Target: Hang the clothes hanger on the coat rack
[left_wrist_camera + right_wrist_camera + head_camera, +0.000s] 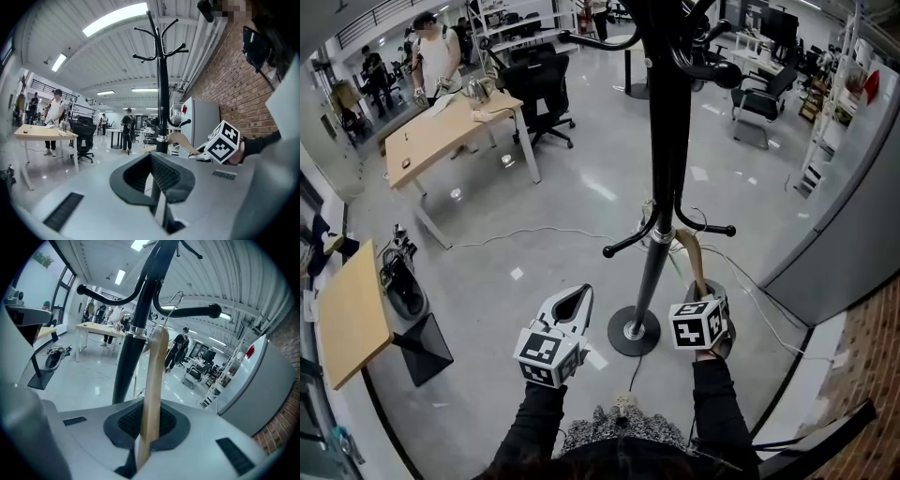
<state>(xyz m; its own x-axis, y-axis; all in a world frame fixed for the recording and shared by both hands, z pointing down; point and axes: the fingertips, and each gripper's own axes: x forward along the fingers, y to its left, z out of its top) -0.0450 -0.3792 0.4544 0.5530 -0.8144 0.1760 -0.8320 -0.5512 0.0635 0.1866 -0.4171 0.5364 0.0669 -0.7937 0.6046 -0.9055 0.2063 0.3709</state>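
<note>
The black coat rack [664, 141] stands straight ahead on a round base [634, 330], with two low pegs sticking out left and right. My right gripper [701, 292] is shut on a wooden clothes hanger [691, 255] and holds it upright just right of the pole. In the right gripper view the hanger [153, 390] rises from the jaws, and its wire hook [171, 304] sits close to the right peg [192, 311]; I cannot tell if they touch. My left gripper [578, 298] is shut and holds nothing, left of the base. The left gripper view shows the rack [162, 93] and the hanger [181, 139].
A wooden desk [441, 131] and a black office chair [539, 89] stand at the back left, with a person [436, 56] beside them. A small wooden table [347, 314] is at the left. Cables [534, 232] cross the floor. A brick wall [872, 375] and grey partition [853, 216] close the right.
</note>
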